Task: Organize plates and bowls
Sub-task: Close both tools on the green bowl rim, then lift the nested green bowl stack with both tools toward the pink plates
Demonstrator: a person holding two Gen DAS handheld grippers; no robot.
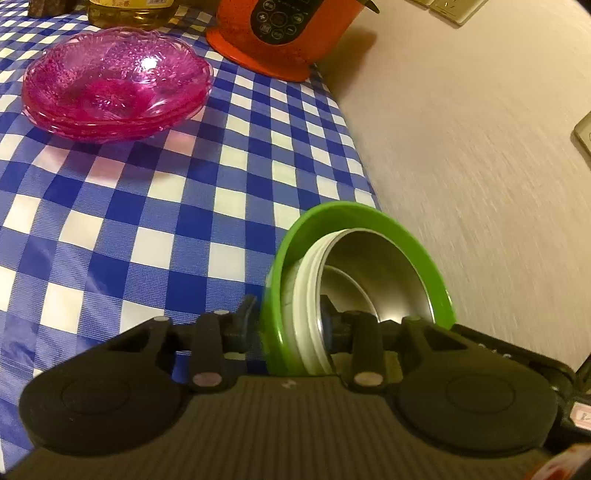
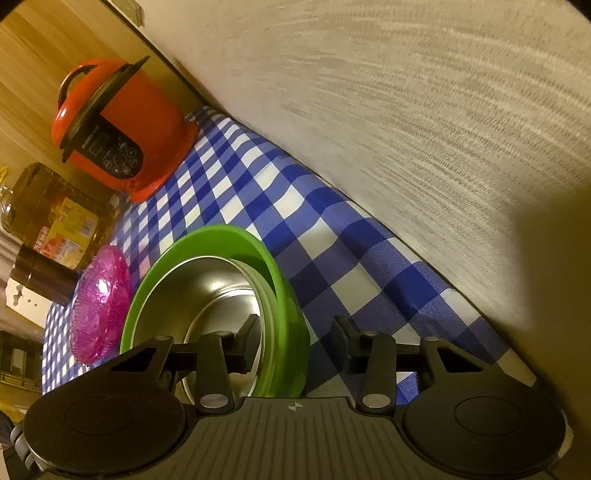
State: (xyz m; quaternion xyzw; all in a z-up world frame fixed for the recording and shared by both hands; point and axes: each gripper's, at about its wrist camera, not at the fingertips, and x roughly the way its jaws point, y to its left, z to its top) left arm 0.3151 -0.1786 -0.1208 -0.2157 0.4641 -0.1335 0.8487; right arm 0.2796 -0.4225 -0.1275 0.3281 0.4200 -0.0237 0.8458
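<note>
Both grippers are straddling opposite sides of the green bowl's (image 1: 369,221) rim, steel bowls (image 1: 384,266) nested inside, at the checkered tablecloth's (image 1: 147,206) wall-side edge. The left gripper (image 1: 291,317) is clamping the rim; the right gripper (image 2: 295,339) is straddling it, jaws apart. 3 stacked pink glass plates (image 1: 114,85) are sitting near the red cooker (image 1: 280,33).

no text reads clearly: the red rice cooker (image 2: 122,125) panel shows only blurred white print and icons, and the oil bottle (image 2: 55,218) label is illegible.
</note>
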